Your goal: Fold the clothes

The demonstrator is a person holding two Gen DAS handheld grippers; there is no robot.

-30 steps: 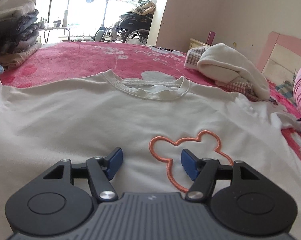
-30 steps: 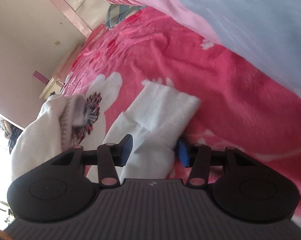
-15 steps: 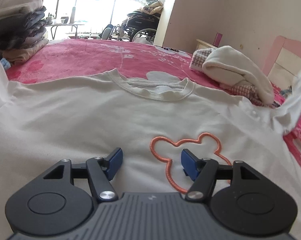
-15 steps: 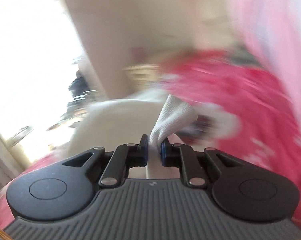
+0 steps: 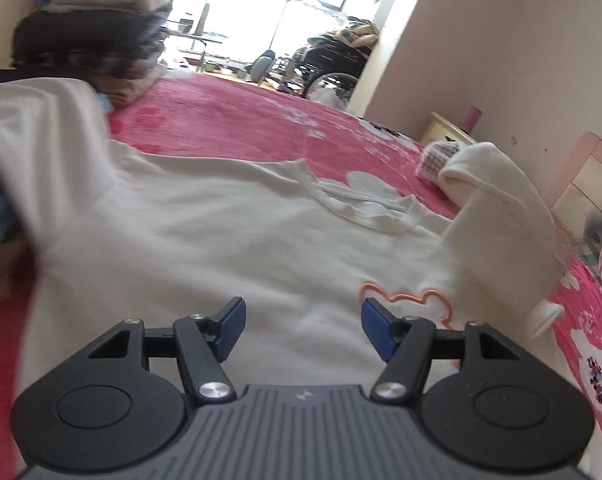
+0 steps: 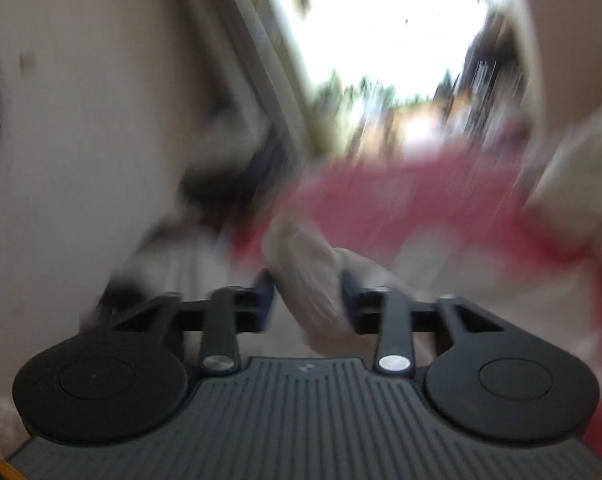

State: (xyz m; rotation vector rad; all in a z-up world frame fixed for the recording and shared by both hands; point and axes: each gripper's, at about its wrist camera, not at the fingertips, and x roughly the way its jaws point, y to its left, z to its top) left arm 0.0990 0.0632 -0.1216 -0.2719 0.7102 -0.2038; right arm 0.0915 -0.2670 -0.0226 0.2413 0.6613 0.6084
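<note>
White cotton fills your left view: the shirt [image 5: 221, 232] lies face up across the pink bed [image 5: 237, 120], collar away from you, spread flat so the folds can land square. Over at the far left a stack [image 5: 97, 36] of folded clothes sits on the bed's edge, likely where this one goes when done. Your left hand-held gripper [image 5: 303, 326] hangs just above the shirt's chest, blue pads well apart, nothing between them — it looks ready to pin or pinch the body. Just to its right, the orange outline [image 5: 413, 298] is half covered by the sleeve [image 5: 505, 220], which stands up over the shirt's right side, apparently mid-fold inward. Now your right view, heavily blurred: the right hand-held gripper [image 6: 307, 300] has that pale sleeve cloth between its pads, and the jaws are opening. Whether the pads press on it I cannot tell. Let it drop across the chest, I'd judge.
</note>
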